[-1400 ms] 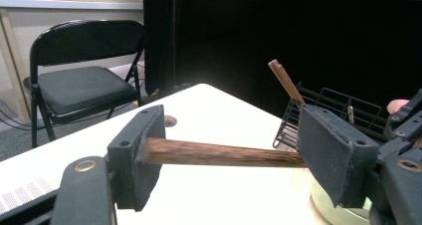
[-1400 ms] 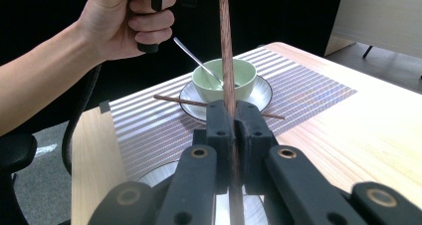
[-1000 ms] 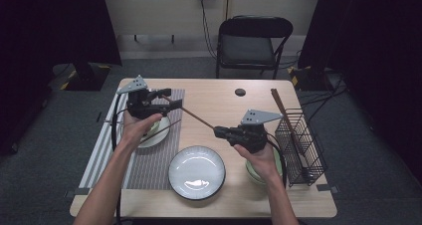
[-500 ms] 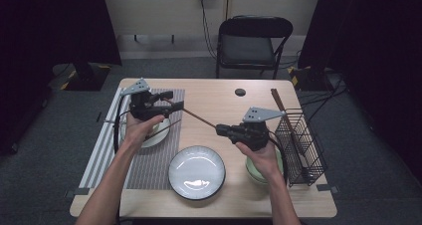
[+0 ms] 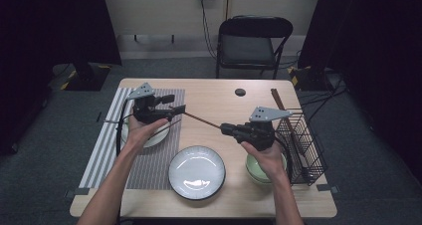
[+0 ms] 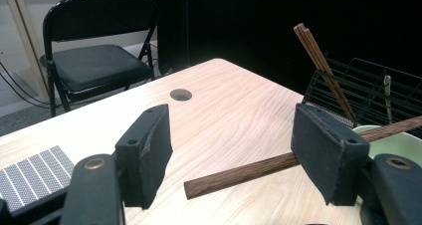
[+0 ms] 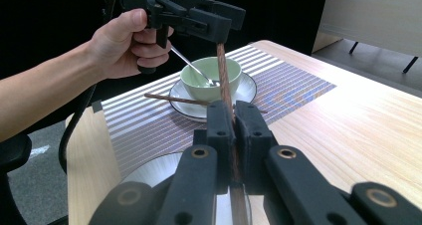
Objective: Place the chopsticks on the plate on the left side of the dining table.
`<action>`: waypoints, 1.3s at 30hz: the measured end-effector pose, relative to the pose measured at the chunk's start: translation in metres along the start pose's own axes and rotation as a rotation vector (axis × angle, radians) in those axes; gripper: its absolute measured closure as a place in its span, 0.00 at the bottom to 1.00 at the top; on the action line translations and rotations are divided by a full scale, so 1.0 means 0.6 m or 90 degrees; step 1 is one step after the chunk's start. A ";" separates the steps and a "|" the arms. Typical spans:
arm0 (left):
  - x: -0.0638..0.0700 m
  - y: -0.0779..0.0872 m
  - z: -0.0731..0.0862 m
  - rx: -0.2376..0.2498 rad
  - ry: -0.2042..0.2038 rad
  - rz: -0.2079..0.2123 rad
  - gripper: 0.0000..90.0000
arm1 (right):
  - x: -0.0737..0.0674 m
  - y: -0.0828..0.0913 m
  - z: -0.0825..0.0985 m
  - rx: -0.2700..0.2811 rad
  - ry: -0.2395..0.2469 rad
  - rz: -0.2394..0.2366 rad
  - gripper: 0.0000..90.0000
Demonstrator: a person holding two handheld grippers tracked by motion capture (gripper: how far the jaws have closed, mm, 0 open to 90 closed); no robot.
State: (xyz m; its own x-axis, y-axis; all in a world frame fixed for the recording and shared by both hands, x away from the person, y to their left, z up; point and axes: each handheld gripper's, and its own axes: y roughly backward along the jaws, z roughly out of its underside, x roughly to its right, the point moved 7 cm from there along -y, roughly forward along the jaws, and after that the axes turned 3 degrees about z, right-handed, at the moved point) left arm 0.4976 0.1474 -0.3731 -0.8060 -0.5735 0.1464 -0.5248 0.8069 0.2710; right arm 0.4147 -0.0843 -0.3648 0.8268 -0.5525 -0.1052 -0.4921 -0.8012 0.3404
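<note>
Chopstick (image 5: pixel 201 119) hangs in the air over the table (image 5: pixel 219 98), a thin dark wooden rod bridging the two tools. The right gripper (image 7: pixel 233 116) is clenched on one end of it, pads pressed tight on the shaft. The far end reaches across into the gap of the left gripper (image 6: pixel 234 155), whose jaws have just been closing a little but are not yet on it; seen along that tool, the stick's blunt tip (image 6: pixel 191 189) sits between the pads, close against the right-hand one and clear of the other.

To my eye the stick is light and stiff, so it should pass across without sagging. It is also narrow, round and smooth, likely to roll or pivot in a loose pinch. The safest hold looks a little back from the tip, square across the pads, before the right tool lets go.

Below the left tool a bowl (image 7: pixel 211 75) stands on a saucer (image 7: pixel 246 93), a second chopstick (image 7: pixel 174 99) lying on the saucer. More sticks (image 6: pixel 323 65) stand in the wire basket (image 5: pixel 301 140) beyond the right tool.
</note>
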 end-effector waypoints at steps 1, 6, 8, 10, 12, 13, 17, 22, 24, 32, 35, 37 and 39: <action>0.001 0.001 -0.001 0.002 -0.002 0.001 0.35 | 0.000 0.000 0.000 0.000 0.000 -0.001 0.95; 0.006 0.009 -0.014 0.008 0.009 0.018 0.35 | 0.003 -0.003 0.005 -0.011 -0.008 -0.002 0.95; 0.010 0.014 -0.021 0.024 0.012 0.024 0.36 | 0.003 -0.007 0.008 -0.018 -0.008 -0.002 0.95; 0.018 0.016 -0.024 0.029 0.013 0.044 0.36 | 0.004 -0.009 0.009 -0.018 -0.012 -0.003 0.95; 0.026 0.015 -0.025 0.026 -0.005 0.047 0.35 | 0.006 -0.010 0.008 -0.018 -0.014 0.000 0.95; 0.032 0.014 -0.025 0.026 -0.004 0.054 0.35 | 0.007 -0.010 0.008 -0.016 -0.016 -0.001 0.95; 0.038 0.006 -0.020 0.009 -0.042 0.053 0.33 | 0.011 -0.009 0.006 -0.014 -0.021 0.002 0.95; 0.043 -0.001 -0.014 0.002 -0.052 0.068 0.31 | 0.011 -0.005 0.004 -0.013 -0.019 0.003 0.95; 0.049 -0.005 -0.012 -0.004 -0.063 0.073 0.30 | 0.012 -0.005 0.004 -0.014 -0.020 0.005 0.95; 0.069 -0.015 -0.011 -0.007 -0.077 0.107 0.30 | 0.011 -0.008 0.002 -0.015 -0.023 0.009 0.95; 0.076 -0.019 -0.005 -0.024 -0.092 0.114 0.30 | 0.009 -0.006 -0.002 -0.010 -0.018 0.013 0.95; 0.079 -0.021 -0.005 -0.025 -0.096 0.116 0.30 | 0.008 -0.004 -0.005 -0.008 -0.018 0.013 0.95; 0.080 -0.024 -0.003 -0.027 -0.096 0.114 0.29 | 0.007 -0.004 -0.006 -0.008 -0.016 0.012 0.95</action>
State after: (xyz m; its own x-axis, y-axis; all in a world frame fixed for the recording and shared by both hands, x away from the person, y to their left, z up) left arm 0.4668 0.1082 -0.3680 -0.9188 -0.3910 0.0536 -0.3598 0.8857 0.2934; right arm 0.4205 -0.0841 -0.3625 0.8104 -0.5730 -0.1226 -0.5038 -0.7882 0.3535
